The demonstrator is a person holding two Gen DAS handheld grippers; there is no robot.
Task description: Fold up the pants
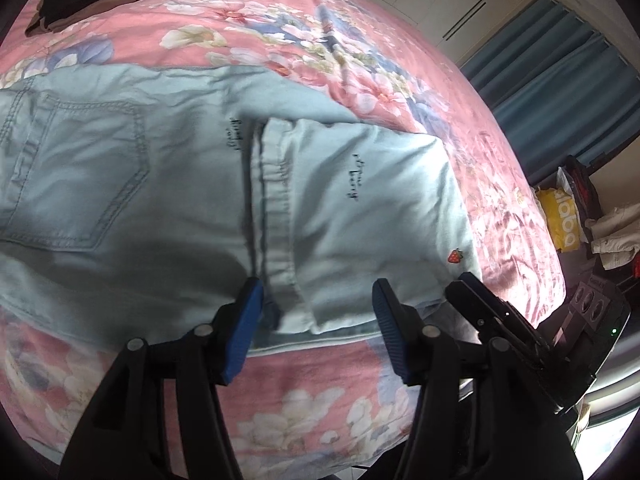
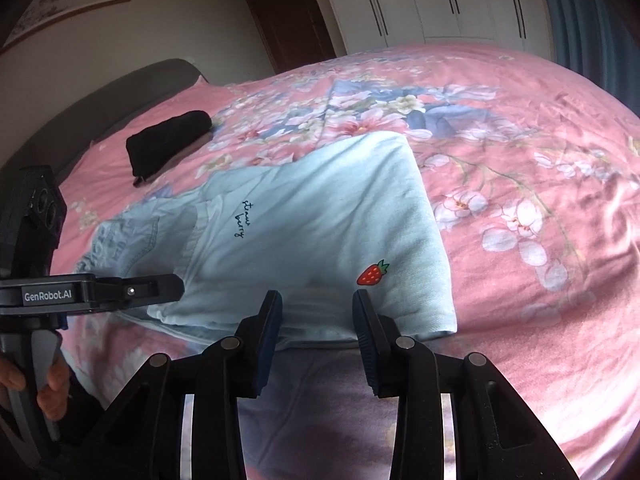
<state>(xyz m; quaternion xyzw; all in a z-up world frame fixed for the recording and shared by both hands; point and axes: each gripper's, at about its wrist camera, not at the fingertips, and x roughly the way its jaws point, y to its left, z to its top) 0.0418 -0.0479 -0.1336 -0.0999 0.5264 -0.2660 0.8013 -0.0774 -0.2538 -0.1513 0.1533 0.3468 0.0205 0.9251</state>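
Light blue pants (image 1: 160, 184) lie on the pink floral bedspread (image 1: 320, 392), with a back pocket (image 1: 80, 172) showing at the left. The leg part (image 1: 360, 208) is folded back over them and carries a red strawberry patch (image 1: 455, 256). My left gripper (image 1: 318, 312) is open over the near edge, its blue pads either side of the folded hem without pressing it. The right wrist view shows the same pants (image 2: 320, 220) and strawberry patch (image 2: 372, 273). My right gripper (image 2: 316, 316) hangs open over the fold's near edge, just right of the left gripper (image 2: 172, 286).
A black folded garment (image 2: 168, 144) lies near the grey headboard (image 2: 100, 96). White wardrobe doors (image 2: 420, 0) and a blue curtain (image 1: 560, 80) stand beyond the bed. A yellow bag (image 1: 560, 216) and clutter sit beside the bed. A person's hand (image 2: 16, 380) holds the left gripper's handle.
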